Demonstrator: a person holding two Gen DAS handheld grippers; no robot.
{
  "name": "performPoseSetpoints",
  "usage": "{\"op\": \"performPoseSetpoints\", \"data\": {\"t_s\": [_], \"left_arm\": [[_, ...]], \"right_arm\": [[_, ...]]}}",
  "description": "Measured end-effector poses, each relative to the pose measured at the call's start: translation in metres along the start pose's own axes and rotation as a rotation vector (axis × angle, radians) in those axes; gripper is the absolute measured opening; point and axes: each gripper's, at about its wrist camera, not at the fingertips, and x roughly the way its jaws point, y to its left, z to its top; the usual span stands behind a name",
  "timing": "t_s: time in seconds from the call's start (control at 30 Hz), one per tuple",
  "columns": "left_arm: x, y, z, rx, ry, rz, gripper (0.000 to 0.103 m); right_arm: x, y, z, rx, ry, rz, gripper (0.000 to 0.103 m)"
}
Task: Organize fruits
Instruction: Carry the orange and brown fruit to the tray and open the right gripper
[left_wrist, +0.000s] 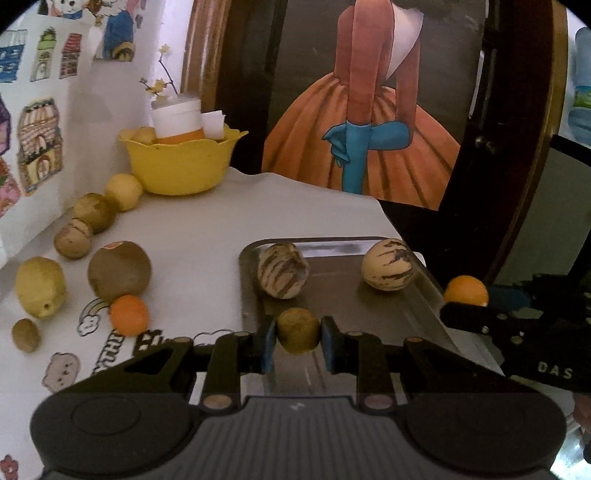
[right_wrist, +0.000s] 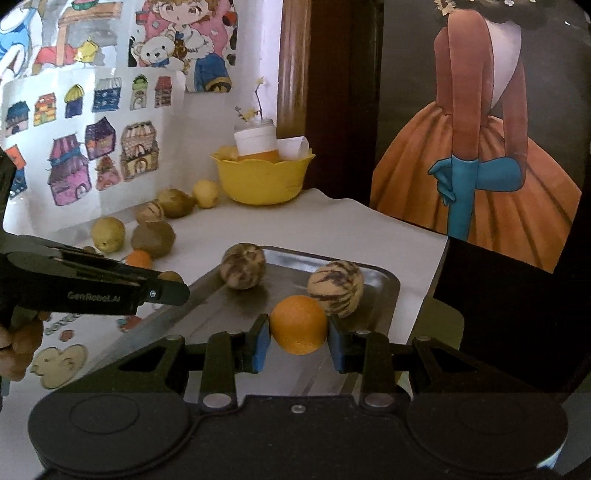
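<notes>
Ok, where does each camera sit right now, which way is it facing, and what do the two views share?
Left wrist: on the left tool, looking forward and down over the metal tray; its pads grip a small brownish fruit; the right tool enters at right.
Right wrist: on the right tool, same heading, gripping an orange; the left tool and a hand show at left.
Shared: tray, two striped fruits, yellow bowl.
</notes>
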Motion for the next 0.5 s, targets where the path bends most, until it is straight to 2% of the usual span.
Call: {"op": "performPoseSetpoints", "data": {"t_s": [0.5], "left_arm": [[0.034,-0.005,-0.001,0.035,0.038,0.010,0.028]], "right_arm": [[0.043,-0.014,-0.005,0.012,0.043,-0.002,0.035]]}}
